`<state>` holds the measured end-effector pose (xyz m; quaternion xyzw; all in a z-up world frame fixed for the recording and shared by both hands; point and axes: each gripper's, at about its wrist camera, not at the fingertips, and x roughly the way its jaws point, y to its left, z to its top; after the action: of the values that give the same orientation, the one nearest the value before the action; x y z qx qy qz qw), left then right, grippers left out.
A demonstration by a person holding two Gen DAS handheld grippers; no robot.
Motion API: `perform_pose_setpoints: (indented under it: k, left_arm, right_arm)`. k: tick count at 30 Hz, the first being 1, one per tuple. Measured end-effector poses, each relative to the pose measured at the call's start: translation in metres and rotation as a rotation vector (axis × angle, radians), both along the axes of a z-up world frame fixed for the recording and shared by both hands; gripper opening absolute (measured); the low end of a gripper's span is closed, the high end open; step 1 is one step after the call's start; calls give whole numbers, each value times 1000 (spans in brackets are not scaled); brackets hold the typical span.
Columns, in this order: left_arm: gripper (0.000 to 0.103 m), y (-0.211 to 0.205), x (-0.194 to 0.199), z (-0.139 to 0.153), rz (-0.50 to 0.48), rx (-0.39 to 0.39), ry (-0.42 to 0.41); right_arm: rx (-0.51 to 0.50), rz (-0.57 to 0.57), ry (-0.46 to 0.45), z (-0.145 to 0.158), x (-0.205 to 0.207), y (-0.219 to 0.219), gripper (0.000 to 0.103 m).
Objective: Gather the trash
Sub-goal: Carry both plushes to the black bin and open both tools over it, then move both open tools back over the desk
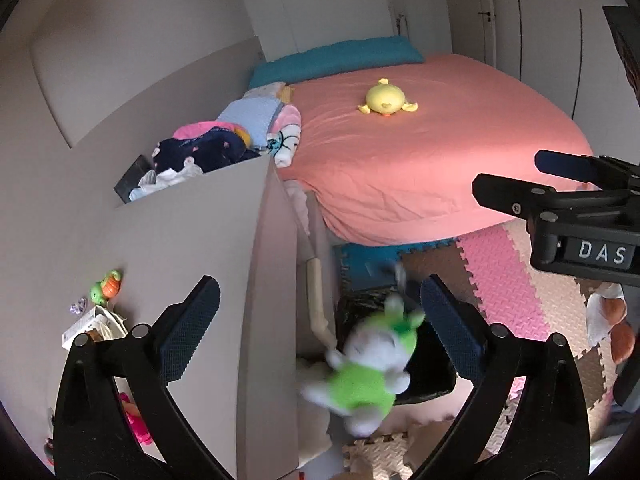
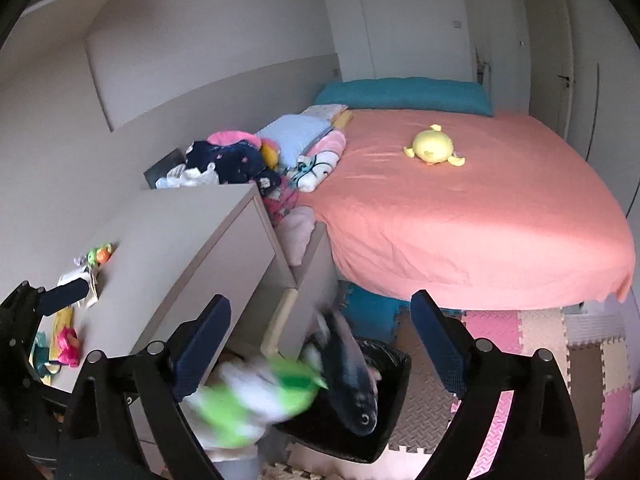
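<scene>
Both grippers stand released, jaws wide apart. Between the left gripper [image 1: 320, 320] jaws, touching neither pad, a blurred green-and-white plush toy [image 1: 368, 376] hangs over the black bin [image 1: 432, 388]. The right gripper [image 2: 320, 344] frames a dark fish toy [image 2: 352, 384] above that bin.

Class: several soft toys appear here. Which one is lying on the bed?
The yellow duck plush, lying alone on the pink sheet. The white-and-green plush and the dark fish plush are blurred above the black bin.
</scene>
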<state>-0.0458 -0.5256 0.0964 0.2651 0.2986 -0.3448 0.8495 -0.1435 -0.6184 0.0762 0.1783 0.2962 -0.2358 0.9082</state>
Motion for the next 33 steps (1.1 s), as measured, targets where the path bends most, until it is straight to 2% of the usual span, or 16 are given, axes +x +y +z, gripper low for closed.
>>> perform_pose_setpoints:
  k: [7,11,16,21,26,29,33]
  left_arm:
    - [97,14,4,1,38,-35,18]
    - [97,25,9,2,56,-45,28]
    - [97,47,20,3,90,-90,71]
    - [97,88,35,10,150,-130,87]
    - [97,139,50,17,239,-168,118]
    - [97,174,55,18,310,-174,105]
    - [97,222,56,18,383,-183,100]
  right_arm:
    - [-12,10,-32,4,2,9,91]
    - [-16,35,-19,5,13,21,91]
    - [-22,76,-32,11,26,38,91]
    - [-80,141,-67,20,44,73,100]
    - [-110,241,-75,28,71,115,100]
    - [-111,300,-75,31,85,142,100]
    - [-78,400,-81,32,101,179,100]
